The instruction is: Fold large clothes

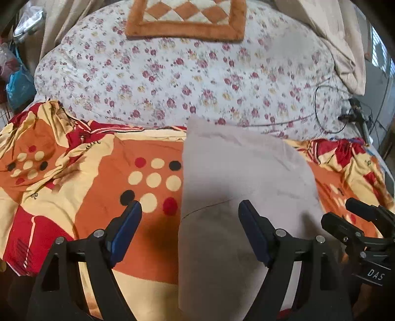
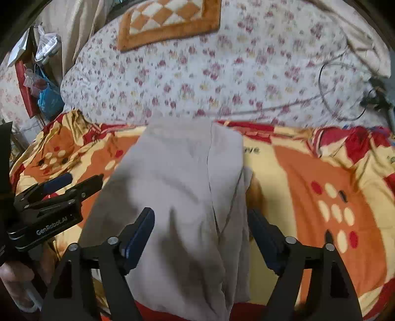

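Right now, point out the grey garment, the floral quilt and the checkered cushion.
grey garment (image 2: 177,177): right wrist view, middle of the folded cloth.
floral quilt (image 1: 172,81): left wrist view, centre of its top.
checkered cushion (image 1: 185,30): left wrist view, orange border.

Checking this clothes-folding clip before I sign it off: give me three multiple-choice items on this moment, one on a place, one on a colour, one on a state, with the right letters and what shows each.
1. Where does the folded garment lie?
A. On the orange, red and cream bedspread
B. On the checkered cushion
C. Hanging from a gripper

2. What colour is the garment?
A. Dark blue
B. Pale grey-beige
C. Red

3. How does the right gripper stand?
A. Shut on the garment
B. Shut on nothing
C. Open, pads clear of the cloth

Answers:
1 A: the garment lies flat on the patterned bedspread, in front of the floral quilt.
2 B: it reads pale grey-beige in both wrist views.
3 C: the blue pads stand wide apart over the garment, gripping nothing. The left gripper is open too.
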`<state>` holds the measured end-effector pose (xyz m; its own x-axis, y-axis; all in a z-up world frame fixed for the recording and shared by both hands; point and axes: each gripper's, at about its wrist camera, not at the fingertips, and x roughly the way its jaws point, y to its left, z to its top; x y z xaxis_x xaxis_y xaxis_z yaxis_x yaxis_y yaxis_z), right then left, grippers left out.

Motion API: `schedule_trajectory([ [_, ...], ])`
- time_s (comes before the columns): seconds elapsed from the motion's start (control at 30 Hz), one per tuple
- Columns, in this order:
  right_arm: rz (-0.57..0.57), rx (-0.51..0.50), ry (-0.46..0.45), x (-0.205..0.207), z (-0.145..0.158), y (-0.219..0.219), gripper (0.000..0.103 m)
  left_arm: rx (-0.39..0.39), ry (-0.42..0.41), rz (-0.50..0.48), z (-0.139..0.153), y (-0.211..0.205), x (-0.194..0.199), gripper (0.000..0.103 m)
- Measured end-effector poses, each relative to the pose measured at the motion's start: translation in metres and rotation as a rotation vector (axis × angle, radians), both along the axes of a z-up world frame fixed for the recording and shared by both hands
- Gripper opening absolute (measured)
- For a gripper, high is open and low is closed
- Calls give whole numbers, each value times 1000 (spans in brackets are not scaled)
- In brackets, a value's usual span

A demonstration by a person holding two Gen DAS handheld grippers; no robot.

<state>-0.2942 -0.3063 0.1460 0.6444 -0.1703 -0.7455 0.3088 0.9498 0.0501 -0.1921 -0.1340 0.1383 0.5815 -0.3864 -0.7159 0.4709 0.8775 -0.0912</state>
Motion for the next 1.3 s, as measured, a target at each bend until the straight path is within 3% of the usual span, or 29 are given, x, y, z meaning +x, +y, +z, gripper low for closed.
schedule_trajectory([
  [0.27,1,-32,-31,-3,7,11,85,-7,-71,13,16,5,-11,83],
  [1.3,0,-14,-5,5,-8,10,87,6,-41,26,4,1,-9,83],
])
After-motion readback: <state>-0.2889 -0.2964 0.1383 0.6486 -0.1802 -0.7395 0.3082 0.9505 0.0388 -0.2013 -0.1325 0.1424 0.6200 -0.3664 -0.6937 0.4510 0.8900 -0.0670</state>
